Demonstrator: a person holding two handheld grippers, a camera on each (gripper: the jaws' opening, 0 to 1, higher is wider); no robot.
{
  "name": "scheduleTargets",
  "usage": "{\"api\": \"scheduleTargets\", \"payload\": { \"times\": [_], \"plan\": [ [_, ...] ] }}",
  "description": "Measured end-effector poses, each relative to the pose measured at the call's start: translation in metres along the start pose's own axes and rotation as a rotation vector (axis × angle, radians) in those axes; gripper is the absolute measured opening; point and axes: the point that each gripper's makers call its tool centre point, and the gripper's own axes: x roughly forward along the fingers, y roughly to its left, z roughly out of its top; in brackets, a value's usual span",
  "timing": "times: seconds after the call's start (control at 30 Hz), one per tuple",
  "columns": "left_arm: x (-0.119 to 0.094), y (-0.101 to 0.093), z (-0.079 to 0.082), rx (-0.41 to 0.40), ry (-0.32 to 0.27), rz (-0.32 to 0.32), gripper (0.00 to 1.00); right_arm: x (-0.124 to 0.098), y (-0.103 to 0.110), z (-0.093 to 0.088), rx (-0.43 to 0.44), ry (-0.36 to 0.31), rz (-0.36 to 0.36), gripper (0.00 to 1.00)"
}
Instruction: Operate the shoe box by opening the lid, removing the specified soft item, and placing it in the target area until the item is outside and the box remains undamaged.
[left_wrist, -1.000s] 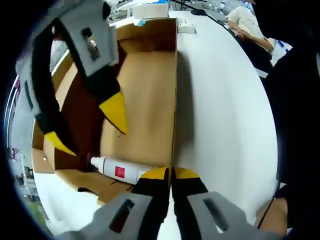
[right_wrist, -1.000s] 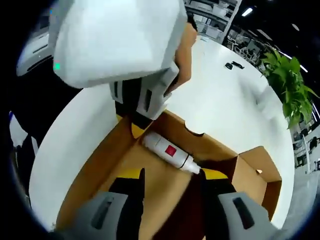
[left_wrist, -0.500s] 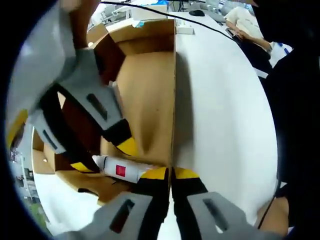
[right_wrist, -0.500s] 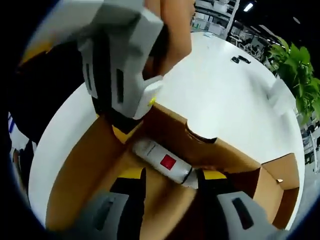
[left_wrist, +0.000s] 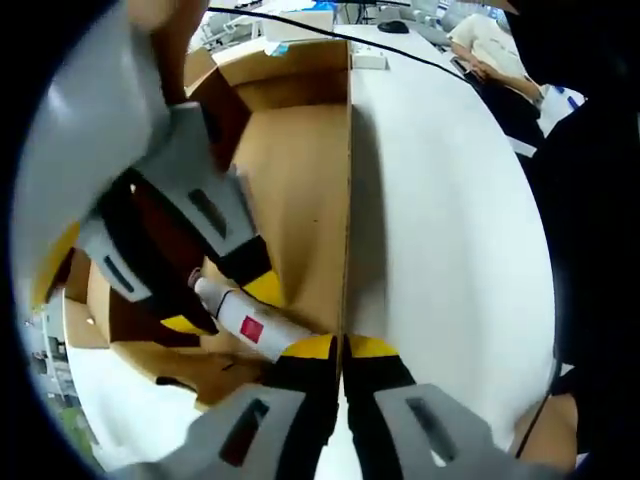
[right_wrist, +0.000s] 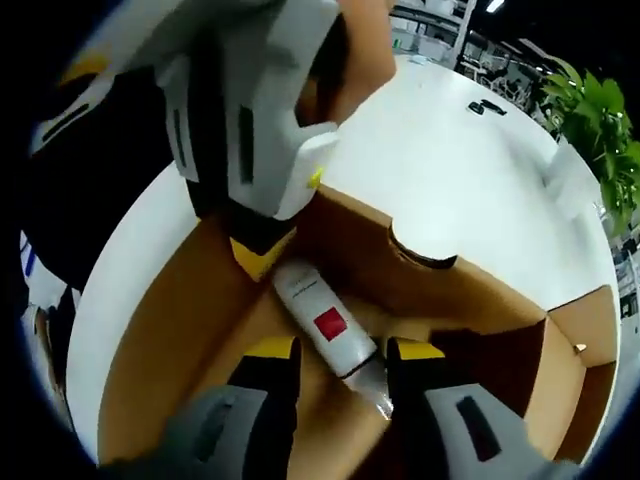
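Observation:
An open brown cardboard shoe box (left_wrist: 300, 150) lies on a white table. Inside it a white tube with a red label (left_wrist: 250, 325) sits tilted near the corner. My left gripper (left_wrist: 342, 347) is shut on the top edge of the box's side wall. My right gripper (left_wrist: 220, 305) reaches into the box and its yellow tips close on the tube's cap end. In the right gripper view the tube (right_wrist: 325, 325) runs between my right gripper's (right_wrist: 343, 350) jaws, and the left gripper (right_wrist: 262, 250) clamps the box wall (right_wrist: 400, 285) just beyond it.
The white table (left_wrist: 450, 250) stretches wide to the right of the box. A person sits at its far end (left_wrist: 490, 45). Small dark items (right_wrist: 490, 107) lie far off on the table (right_wrist: 440, 170), and a green plant (right_wrist: 600, 130) stands past its edge.
My right gripper dropped into the box and its jaws narrowed onto the tube. The tube turned from lying flat along the wall to a tilted pose. The left gripper stayed on the wall.

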Motion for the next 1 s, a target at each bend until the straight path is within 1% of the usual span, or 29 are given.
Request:
{"api": "scheduleTargets", "payload": {
  "times": [0.1, 0.23, 0.3, 0.53, 0.63, 0.67, 0.73, 0.77, 0.83, 0.87, 0.97, 1.0],
  "plan": [
    [0.000, 0.000, 0.000, 0.000, 0.003, 0.000, 0.02, 0.002, 0.006, -0.008, -0.009, 0.021, 0.003, 0.31],
    [0.000, 0.001, 0.000, 0.001, 0.003, 0.000, 0.02, 0.008, 0.004, -0.004, 0.015, -0.010, -0.006, 0.30],
    [0.000, 0.001, 0.000, 0.003, 0.002, 0.000, 0.02, 0.011, 0.005, -0.004, -0.012, -0.004, -0.010, 0.30],
    [0.001, 0.001, -0.001, 0.003, 0.003, 0.001, 0.02, 0.008, 0.007, -0.005, -0.014, -0.026, -0.033, 0.28],
    [0.001, 0.001, 0.000, 0.008, 0.001, 0.001, 0.02, 0.006, 0.011, -0.007, -0.008, -0.031, -0.038, 0.25],
    [0.000, 0.001, -0.001, 0.008, 0.001, 0.001, 0.02, 0.004, 0.014, -0.011, -0.006, -0.026, -0.040, 0.23],
    [0.000, 0.001, -0.001, 0.007, 0.002, 0.001, 0.02, 0.001, 0.015, -0.018, 0.019, -0.011, -0.047, 0.22],
    [0.000, 0.001, -0.001, 0.007, 0.002, 0.001, 0.02, -0.002, 0.013, -0.025, 0.057, -0.001, -0.074, 0.21],
    [0.000, 0.001, -0.001, 0.007, 0.002, 0.002, 0.02, -0.006, 0.014, -0.031, 0.073, 0.000, -0.087, 0.21],
    [0.000, 0.001, -0.001, 0.007, 0.003, 0.002, 0.02, -0.009, 0.015, -0.036, 0.105, -0.005, -0.105, 0.21],
    [0.000, 0.001, -0.001, 0.006, 0.004, 0.003, 0.02, -0.014, 0.019, -0.045, 0.151, -0.002, -0.129, 0.21],
    [0.000, 0.002, -0.002, 0.005, 0.005, 0.003, 0.02, -0.017, 0.021, -0.052, 0.192, 0.014, -0.145, 0.21]
  ]
}}
